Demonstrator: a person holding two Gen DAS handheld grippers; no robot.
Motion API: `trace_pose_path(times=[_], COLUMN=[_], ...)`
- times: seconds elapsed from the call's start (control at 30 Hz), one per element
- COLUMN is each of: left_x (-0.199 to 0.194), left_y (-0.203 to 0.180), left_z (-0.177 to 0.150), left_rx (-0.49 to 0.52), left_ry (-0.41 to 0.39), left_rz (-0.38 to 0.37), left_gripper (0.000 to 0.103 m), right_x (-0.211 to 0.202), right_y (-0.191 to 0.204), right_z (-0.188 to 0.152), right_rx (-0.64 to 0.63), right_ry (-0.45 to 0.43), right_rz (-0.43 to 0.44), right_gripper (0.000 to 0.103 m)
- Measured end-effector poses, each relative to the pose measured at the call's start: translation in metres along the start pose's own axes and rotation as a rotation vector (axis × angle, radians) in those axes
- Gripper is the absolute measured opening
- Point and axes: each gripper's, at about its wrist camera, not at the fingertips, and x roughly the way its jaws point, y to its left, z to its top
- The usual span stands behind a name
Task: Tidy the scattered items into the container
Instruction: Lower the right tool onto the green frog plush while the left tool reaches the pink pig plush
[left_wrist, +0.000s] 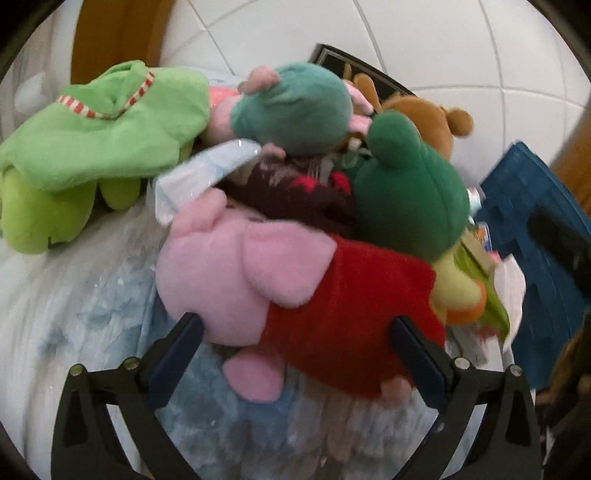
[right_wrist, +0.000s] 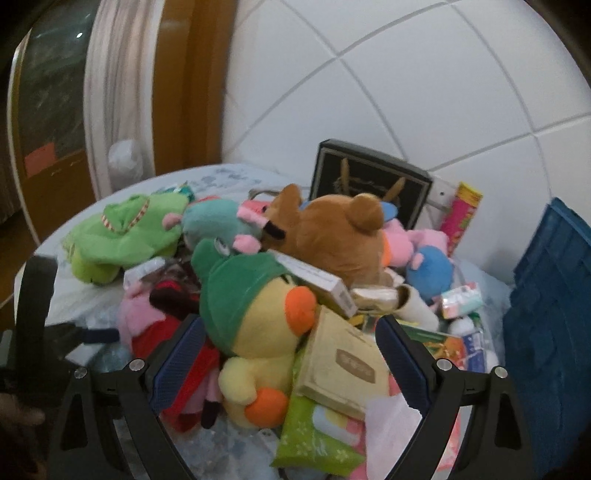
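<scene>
A heap of soft toys and packets lies on a table covered in pale plastic (left_wrist: 74, 314). A pink pig plush in a red dress (left_wrist: 295, 295) sits between the fingers of my left gripper (left_wrist: 295, 332), which is wide open, the fingertips at the pig's sides. My right gripper (right_wrist: 291, 332) is open too, with a yellow duck plush in a green hat (right_wrist: 255, 332) and a beige packet (right_wrist: 340, 362) between its fingers. The pig (right_wrist: 144, 317) lies left of the duck in the right wrist view. A blue plastic crate (left_wrist: 535, 240) (right_wrist: 546, 295) stands at the right edge.
A light green frog plush (left_wrist: 103, 140) (right_wrist: 125, 236) lies at the left, a teal plush (left_wrist: 295, 107) and a brown bear (right_wrist: 332, 236) behind the pile. A black box (right_wrist: 369, 181) leans against the white tiled wall. A green tissue pack (right_wrist: 314, 435) lies near the front.
</scene>
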Motion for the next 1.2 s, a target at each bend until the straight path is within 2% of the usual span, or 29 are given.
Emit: trace_pose_path(times=[0.2, 0.33, 0.5, 0.57, 0.63, 0.77, 0.87, 0.97, 1.03, 1.1, 1.2], left_x=[0.006, 0.009, 0.024, 0.034, 0.039, 0.035, 0.025, 0.016, 0.013, 0.011, 0.013], left_y=[0.012, 0.004, -0.006, -0.005, -0.001, -0.002, -0.005, -0.005, -0.004, -0.001, -0.009], left_z=[0.012, 0.009, 0.020, 0.026, 0.030, 0.029, 0.022, 0.016, 0.011, 0.007, 0.004], left_rx=[-0.174, -0.168, -0.236, -0.238, -0.248, -0.121, -0.055, -0.038, -0.043, -0.048, 0.009], left_ry=[-0.005, -0.002, -0.017, -0.003, 0.028, 0.065, 0.069, 0.061, 0.054, 0.048, 0.047], left_rz=[-0.006, 0.033, 0.118, 0.150, 0.148, 0.099, 0.087, 0.074, 0.062, 0.047, 0.060], left_gripper=[0.103, 0.103, 0.103, 0.103, 0.103, 0.102, 0.094, 0.090, 0.083, 0.082, 0.082], right_x=[0.005, 0.006, 0.014, 0.016, 0.018, 0.024, 0.035, 0.054, 0.073, 0.085, 0.111], right_y=[-0.005, -0.008, -0.006, -0.006, -0.005, -0.002, 0.007, 0.018, 0.024, 0.024, 0.026], right_z=[-0.005, -0.002, 0.004, 0.005, 0.004, 0.004, 0.007, 0.007, 0.007, 0.007, 0.008], right_rx=[0.016, 0.009, 0.019, 0.034, 0.025, -0.002, -0.016, -0.032, -0.044, -0.023, -0.006], right_ry=[0.010, 0.007, 0.013, 0.020, 0.031, 0.041, 0.034, 0.055, 0.092, 0.105, 0.175], right_rz=[0.015, 0.022, 0.037, 0.043, 0.034, 0.032, 0.047, 0.032, 0.016, 0.026, -0.019], right_gripper=[0.094, 0.094, 0.094, 0.094, 0.094, 0.094, 0.094, 0.094, 0.094, 0.094, 0.098])
